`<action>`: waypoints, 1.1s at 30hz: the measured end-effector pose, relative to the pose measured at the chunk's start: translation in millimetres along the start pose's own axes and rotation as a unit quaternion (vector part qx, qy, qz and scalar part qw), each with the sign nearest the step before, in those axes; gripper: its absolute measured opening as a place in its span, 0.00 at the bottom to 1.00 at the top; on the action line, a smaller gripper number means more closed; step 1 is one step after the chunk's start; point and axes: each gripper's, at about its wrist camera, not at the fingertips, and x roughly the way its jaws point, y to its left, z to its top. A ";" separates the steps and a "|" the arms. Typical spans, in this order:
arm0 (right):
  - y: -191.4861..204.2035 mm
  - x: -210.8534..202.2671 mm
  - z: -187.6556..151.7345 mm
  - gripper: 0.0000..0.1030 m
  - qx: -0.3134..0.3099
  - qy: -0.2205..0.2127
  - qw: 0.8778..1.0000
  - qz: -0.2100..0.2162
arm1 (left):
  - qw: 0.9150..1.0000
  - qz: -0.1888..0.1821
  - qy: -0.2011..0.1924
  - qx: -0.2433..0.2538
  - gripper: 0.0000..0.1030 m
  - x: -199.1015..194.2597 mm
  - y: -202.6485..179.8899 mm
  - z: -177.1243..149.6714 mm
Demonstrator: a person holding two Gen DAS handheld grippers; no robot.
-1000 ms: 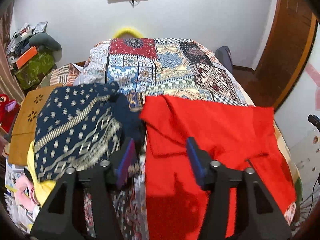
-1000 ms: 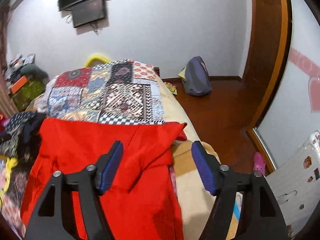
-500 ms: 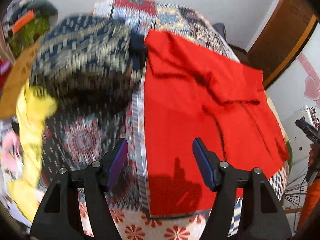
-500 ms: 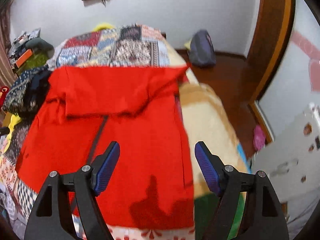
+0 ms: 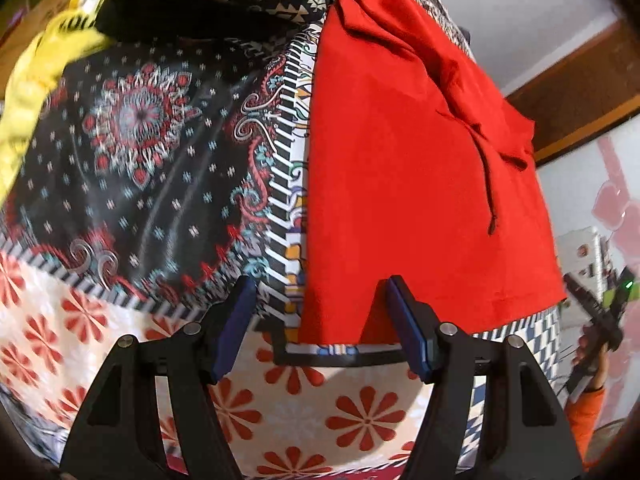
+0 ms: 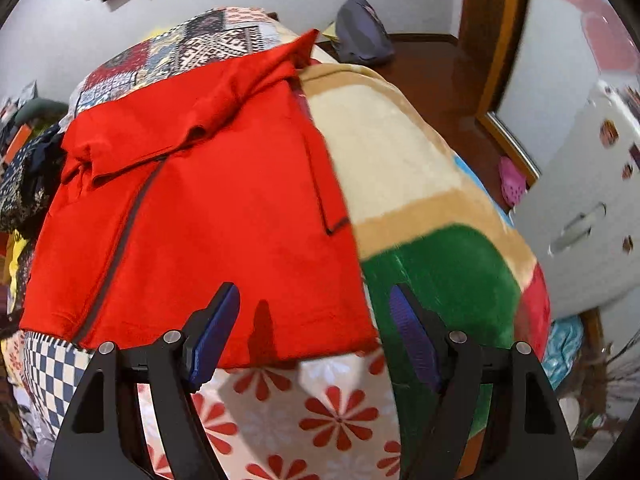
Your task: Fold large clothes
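Between my spread, empty left fingers point(image 5: 316, 322) and right fingers point(image 6: 314, 334) lies the soft, limp red garment's point(image 6: 208, 216) hem corners, best pinched there.

Both grippers come down closer to the bed and tip to look more at it. The left gripper point(image 5: 316, 320) now sits over the near left corner of the red top point(image 5: 400, 168), and its jaws stand a bit wider than before (nothing is pinched between them). The right gripper point(image 6: 316, 328) now sits over the near right corner of the same red top point(image 6: 208, 216), near the hem at 6 o'clock. The wall and screen slide up toward 12 o'clock and mostly out of view.
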 end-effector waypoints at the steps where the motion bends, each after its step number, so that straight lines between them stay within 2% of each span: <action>1: -3.4 2.0 -1.0 0.72 0.007 0.001 1.000 -0.001 | 1.000 -0.005 -0.004 -0.003 0.64 -0.6 -0.8 -2.3; 4: -9.2 5.2 -3.3 0.72 0.022 0.003 1.000 0.007 | 1.000 -0.011 -0.014 0.001 0.59 -2.0 -3.6 -6.6; 6: -9.4 5.6 -3.7 0.68 0.026 0.000 1.000 0.016 | 1.000 -0.014 -0.021 0.015 0.45 -3.6 -10.6 -8.6; 7: -8.5 6.8 -4.6 0.61 0.025 0.001 0.999 0.023 | 0.999 -0.015 -0.023 0.022 0.41 -4.3 -14.1 -8.6; 8: -6.8 9.2 -4.8 0.52 0.023 0.005 0.999 0.033 | 0.999 -0.014 -0.026 0.029 0.32 -4.9 -18.0 -7.3; 10: -5.3 14.8 -6.1 0.50 0.019 0.010 0.999 0.029 | 0.998 -0.003 -0.031 0.047 0.25 -4.1 -25.6 -3.8; 12: -5.5 18.5 -7.0 0.49 0.017 0.008 1.000 0.025 | 0.998 0.000 -0.033 0.055 0.14 -2.9 -29.3 -1.2; 15: -3.7 18.3 -7.1 0.34 0.014 -0.004 1.000 0.010 | 0.998 -0.005 -0.033 0.051 0.08 -3.4 -28.9 4.0; 17: -2.1 14.6 -6.5 0.23 0.005 -0.009 1.000 0.006 | 0.998 -0.008 -0.034 0.051 0.08 -3.8 -29.3 6.9; 20: 1.1 10.5 -4.5 0.18 -0.015 -0.012 1.000 0.002 | 0.997 -0.009 -0.045 0.061 0.07 -6.9 -36.3 12.2; 25: 7.7 -4.1 7.1 0.13 -0.034 -0.034 0.999 -0.002 | 0.995 -0.009 -0.072 0.075 0.06 -21.4 -48.5 23.4; 33: 24.8 -22.1 46.8 0.12 -0.048 -0.081 0.995 0.028 | 0.987 -0.018 -0.123 0.100 0.06 -52.2 -68.6 55.8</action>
